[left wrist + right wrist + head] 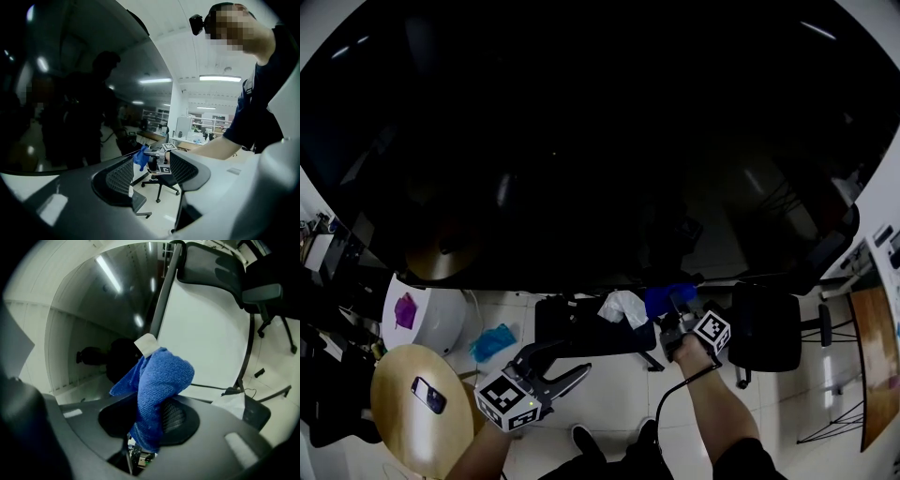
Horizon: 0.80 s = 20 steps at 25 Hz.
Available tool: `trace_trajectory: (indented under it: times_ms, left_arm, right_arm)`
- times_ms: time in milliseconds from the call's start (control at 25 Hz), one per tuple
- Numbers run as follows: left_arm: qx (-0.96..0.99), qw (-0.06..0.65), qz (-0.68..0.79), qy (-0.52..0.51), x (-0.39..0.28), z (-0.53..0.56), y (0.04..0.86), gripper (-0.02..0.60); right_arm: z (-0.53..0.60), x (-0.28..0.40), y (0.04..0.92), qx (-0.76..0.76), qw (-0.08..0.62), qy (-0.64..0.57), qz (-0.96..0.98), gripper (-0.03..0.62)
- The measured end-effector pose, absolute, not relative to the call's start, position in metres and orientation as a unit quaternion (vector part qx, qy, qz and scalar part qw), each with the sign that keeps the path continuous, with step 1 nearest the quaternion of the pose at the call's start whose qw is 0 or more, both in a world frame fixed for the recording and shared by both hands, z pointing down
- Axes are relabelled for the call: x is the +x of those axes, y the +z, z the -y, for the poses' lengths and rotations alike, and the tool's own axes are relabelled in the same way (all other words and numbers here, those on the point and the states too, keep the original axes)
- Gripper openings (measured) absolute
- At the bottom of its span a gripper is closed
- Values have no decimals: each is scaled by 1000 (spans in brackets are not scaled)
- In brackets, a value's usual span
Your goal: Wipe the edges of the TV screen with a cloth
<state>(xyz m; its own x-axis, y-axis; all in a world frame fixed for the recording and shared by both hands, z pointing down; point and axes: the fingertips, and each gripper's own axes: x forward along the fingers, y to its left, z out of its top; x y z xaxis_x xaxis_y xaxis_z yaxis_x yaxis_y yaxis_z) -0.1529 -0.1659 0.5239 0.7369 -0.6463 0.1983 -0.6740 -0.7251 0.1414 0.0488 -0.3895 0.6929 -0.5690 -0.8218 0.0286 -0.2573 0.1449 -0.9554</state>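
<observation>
The big dark TV screen fills the upper head view, and its bottom edge runs just above both grippers. My right gripper is shut on a bunched blue cloth, which sits right at that bottom edge. In the right gripper view the blue cloth stands up between the jaws, against the glossy screen. My left gripper hangs lower left, open and holding nothing. In its own view the left gripper looks along the TV screen toward the blue cloth.
A white crumpled cloth lies on the black stand base under the TV. A black office chair stands right of my right hand. At lower left is a round wooden table with a phone. A teal object lies on the floor.
</observation>
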Motion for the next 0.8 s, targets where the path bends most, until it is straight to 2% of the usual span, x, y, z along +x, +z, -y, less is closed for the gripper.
trace_trajectory:
  times_ms: [320,800]
  left_arm:
    - [916,108,382,57,-214,151,530,232]
    - [884,109,453,39,-242,154,537,232]
  right_arm:
    - [378,-34,694,-348,254,-539,-723,120]
    - [376,-71,695,-312,236,-557,-733,120]
